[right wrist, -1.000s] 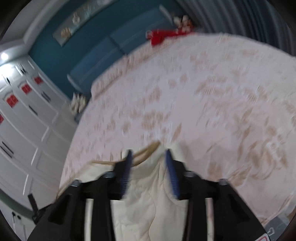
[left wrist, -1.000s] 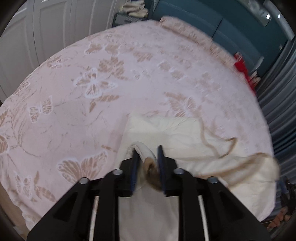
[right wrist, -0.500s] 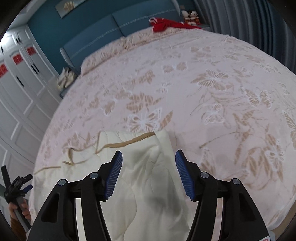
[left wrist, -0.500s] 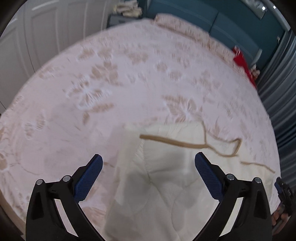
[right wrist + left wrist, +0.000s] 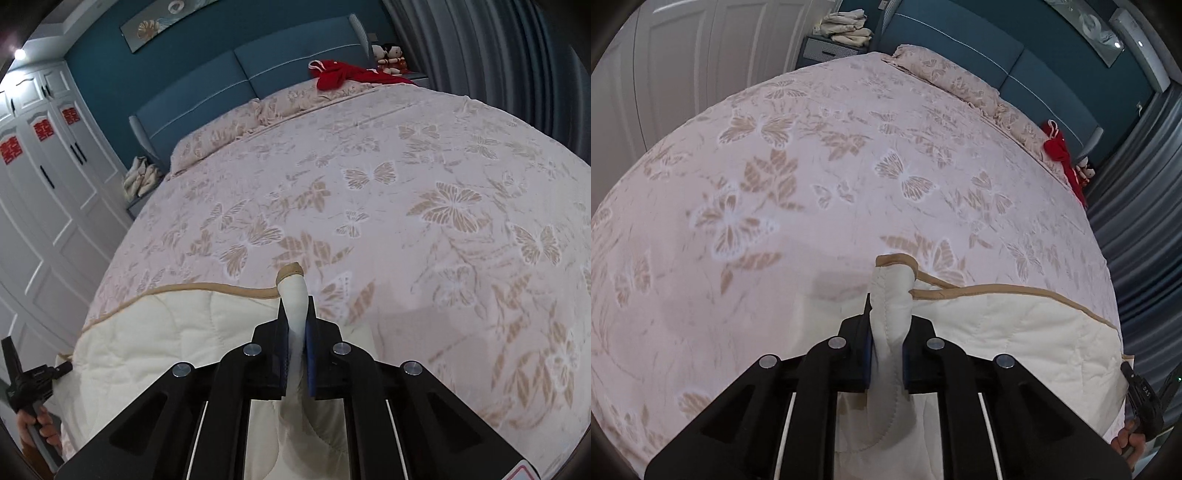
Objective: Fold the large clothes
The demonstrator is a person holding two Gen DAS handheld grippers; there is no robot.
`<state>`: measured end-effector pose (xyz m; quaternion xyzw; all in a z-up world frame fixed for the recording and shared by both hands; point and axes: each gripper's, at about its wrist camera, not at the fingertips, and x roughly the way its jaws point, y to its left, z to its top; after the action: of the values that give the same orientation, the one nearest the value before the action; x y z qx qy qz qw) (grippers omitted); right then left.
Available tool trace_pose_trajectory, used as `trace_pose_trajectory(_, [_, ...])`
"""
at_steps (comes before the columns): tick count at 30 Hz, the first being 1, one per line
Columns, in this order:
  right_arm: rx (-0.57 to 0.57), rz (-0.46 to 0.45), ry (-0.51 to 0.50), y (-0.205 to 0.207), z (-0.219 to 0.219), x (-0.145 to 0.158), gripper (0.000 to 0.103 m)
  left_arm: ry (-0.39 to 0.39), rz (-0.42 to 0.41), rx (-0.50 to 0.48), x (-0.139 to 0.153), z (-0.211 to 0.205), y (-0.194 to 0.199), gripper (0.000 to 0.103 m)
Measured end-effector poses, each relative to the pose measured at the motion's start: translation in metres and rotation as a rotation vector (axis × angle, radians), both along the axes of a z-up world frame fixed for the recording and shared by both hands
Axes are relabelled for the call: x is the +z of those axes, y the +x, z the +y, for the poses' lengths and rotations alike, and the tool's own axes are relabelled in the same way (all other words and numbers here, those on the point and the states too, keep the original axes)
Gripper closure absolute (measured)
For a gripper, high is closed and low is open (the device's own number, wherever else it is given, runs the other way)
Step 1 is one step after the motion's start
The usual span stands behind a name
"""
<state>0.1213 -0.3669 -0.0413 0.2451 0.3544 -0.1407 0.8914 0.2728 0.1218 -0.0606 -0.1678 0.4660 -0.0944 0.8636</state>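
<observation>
A cream quilted garment with tan trim (image 5: pixel 1015 332) lies on the near part of a pink butterfly-print bed (image 5: pixel 812 166). My left gripper (image 5: pixel 886 325) is shut on its left corner, and the pinched cloth sticks up between the jaws. In the right wrist view the same garment (image 5: pixel 177 332) spreads to the left. My right gripper (image 5: pixel 295 325) is shut on its right corner, with a tan-edged tip poking out past the fingers. The tan trim runs as a taut edge between the two corners.
The bed (image 5: pixel 406 184) stretches ahead to a blue headboard (image 5: pixel 258 77) with pillows. A red garment (image 5: pixel 340 75) and dolls lie at the far right corner. White wardrobes (image 5: pixel 44 192) stand to the left, grey curtains (image 5: pixel 1137 221) to the right. Folded cloths rest on a nightstand (image 5: pixel 842 31).
Half a second ago both grippers were open above the folded garment. Both have since closed on its corners, and the trimmed edge is now stretched between them.
</observation>
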Motion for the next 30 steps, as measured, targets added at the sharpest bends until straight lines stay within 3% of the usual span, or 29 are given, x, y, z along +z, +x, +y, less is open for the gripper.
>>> trace_pose_trajectory(4, [-0.019, 0.092, -0.001, 0.019, -0.002, -0.034, 0.097, 0.112, 0.064, 0.000, -0.034, -0.018, 0.020, 0.093])
trace_pose_trajectory(11, [-0.014, 0.216, -0.014, 0.028, 0.000, -0.088, 0.097, 0.179, 0.116, 0.007, -0.085, -0.022, 0.021, 0.091])
trace_pose_trajectory(20, [0.003, 0.244, -0.046, 0.029, 0.007, -0.119, 0.097, 0.229, 0.071, 0.000, -0.107, -0.031, 0.016, 0.088])
trace_pose_trajectory(30, [-0.004, 0.212, -0.079, 0.029, 0.011, -0.126, 0.096, 0.234, 0.021, 0.015, -0.111, -0.032, 0.011, 0.087])
